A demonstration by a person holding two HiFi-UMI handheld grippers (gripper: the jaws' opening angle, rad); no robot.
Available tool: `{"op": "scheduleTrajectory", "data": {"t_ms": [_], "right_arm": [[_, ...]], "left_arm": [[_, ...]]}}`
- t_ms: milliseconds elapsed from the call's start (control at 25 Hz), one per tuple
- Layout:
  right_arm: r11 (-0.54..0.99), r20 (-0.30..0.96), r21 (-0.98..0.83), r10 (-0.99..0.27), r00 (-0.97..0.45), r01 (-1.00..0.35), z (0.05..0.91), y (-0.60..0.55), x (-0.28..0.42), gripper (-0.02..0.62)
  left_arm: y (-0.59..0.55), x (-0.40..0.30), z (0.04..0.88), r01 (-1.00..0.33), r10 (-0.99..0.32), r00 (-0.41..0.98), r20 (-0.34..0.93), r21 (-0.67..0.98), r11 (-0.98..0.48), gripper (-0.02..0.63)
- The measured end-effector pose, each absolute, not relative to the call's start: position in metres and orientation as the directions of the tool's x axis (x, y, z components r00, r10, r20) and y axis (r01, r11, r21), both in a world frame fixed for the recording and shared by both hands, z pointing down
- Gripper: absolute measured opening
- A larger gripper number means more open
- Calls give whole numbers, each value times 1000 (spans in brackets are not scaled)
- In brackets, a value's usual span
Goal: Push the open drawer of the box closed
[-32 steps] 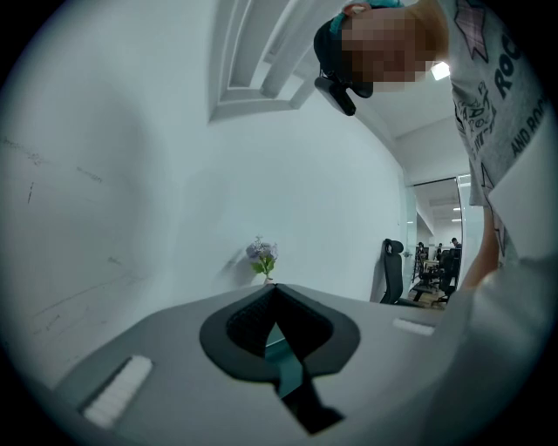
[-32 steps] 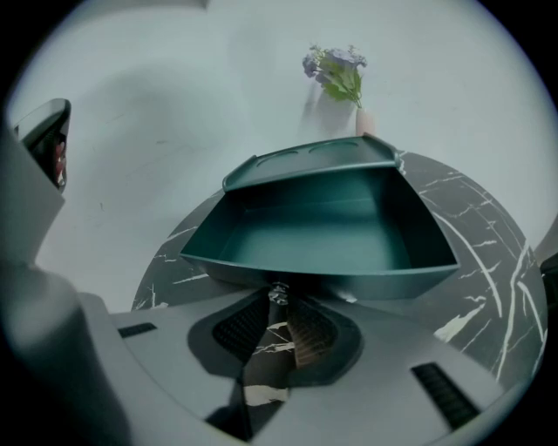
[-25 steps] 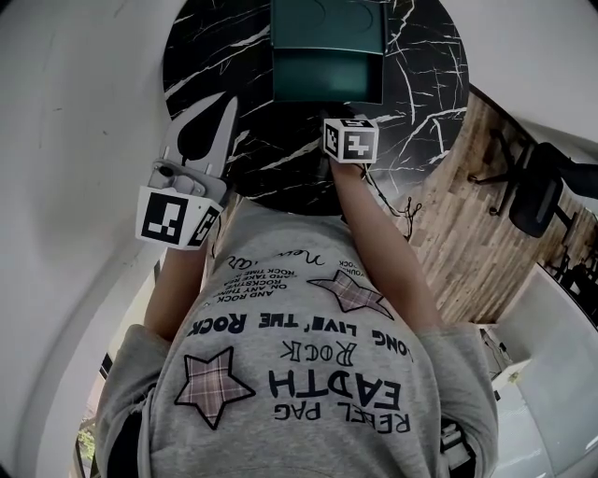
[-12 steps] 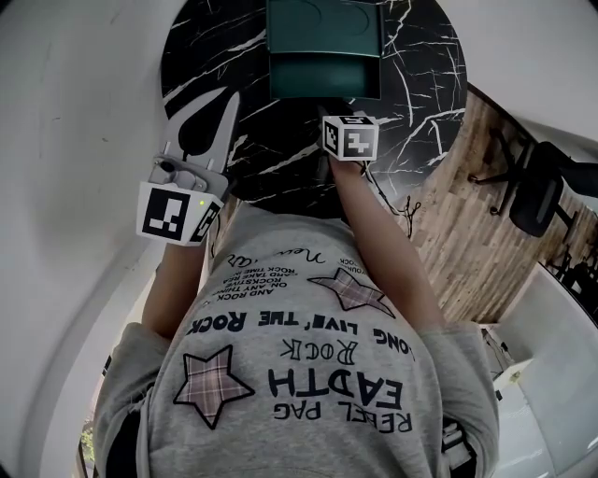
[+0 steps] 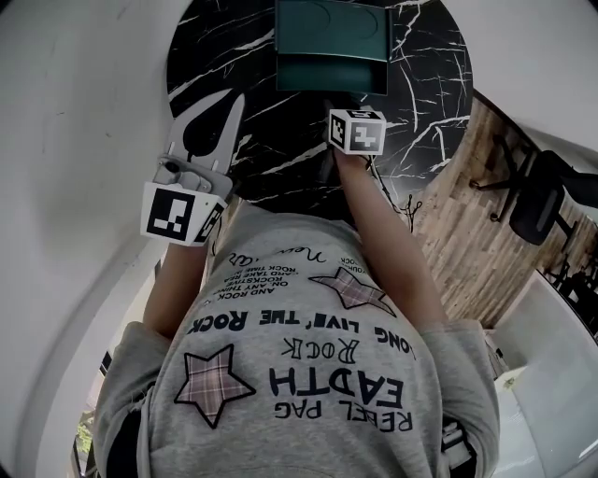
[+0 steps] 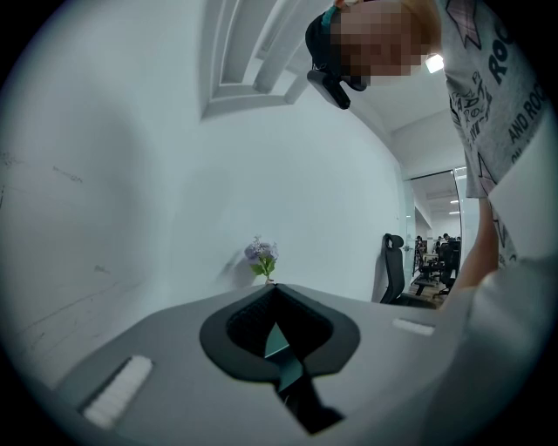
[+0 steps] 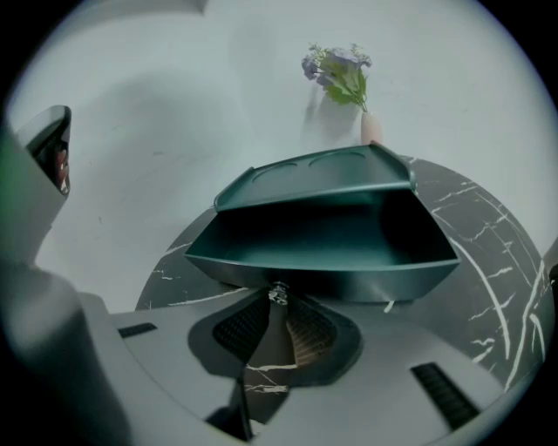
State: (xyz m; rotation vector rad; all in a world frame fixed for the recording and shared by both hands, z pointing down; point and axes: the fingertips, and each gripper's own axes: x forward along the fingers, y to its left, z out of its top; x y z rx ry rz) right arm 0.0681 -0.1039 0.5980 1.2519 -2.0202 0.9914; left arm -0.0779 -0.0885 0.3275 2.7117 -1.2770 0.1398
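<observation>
A dark green box (image 5: 332, 28) stands at the far side of the round black marble table (image 5: 420, 84). Its drawer (image 5: 332, 77) sticks out toward me, open and empty (image 7: 323, 231). My right gripper (image 5: 327, 101) points down at the drawer's front wall. Its fingertips (image 7: 277, 300) are closed on the small silvery knob (image 7: 278, 293) in the middle of that wall. My left gripper (image 5: 232, 96) hovers over the table's left edge, apart from the box. Its tips (image 6: 275, 287) meet with nothing between them.
A small vase of purple flowers (image 7: 344, 74) stands behind the box by the white curved wall (image 5: 84, 112). An office chair (image 5: 533, 201) stands on the wooden floor to the right. My grey shirt (image 5: 299, 355) fills the lower head view.
The drawer has slid partway into the box, and less of it sticks out. My right gripper has moved forward with its front wall. The left gripper has stayed put.
</observation>
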Motion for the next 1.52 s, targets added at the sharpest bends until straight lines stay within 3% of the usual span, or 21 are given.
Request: {"op": "scheduleTrajectory", "data": {"t_ms": [1520], "right_arm": [[280, 721, -328, -542, -431, -902, 612, -171, 68, 71]], "left_arm": [[-92, -102, 327, -829, -814, 560, 158, 102, -550, 5]]}}
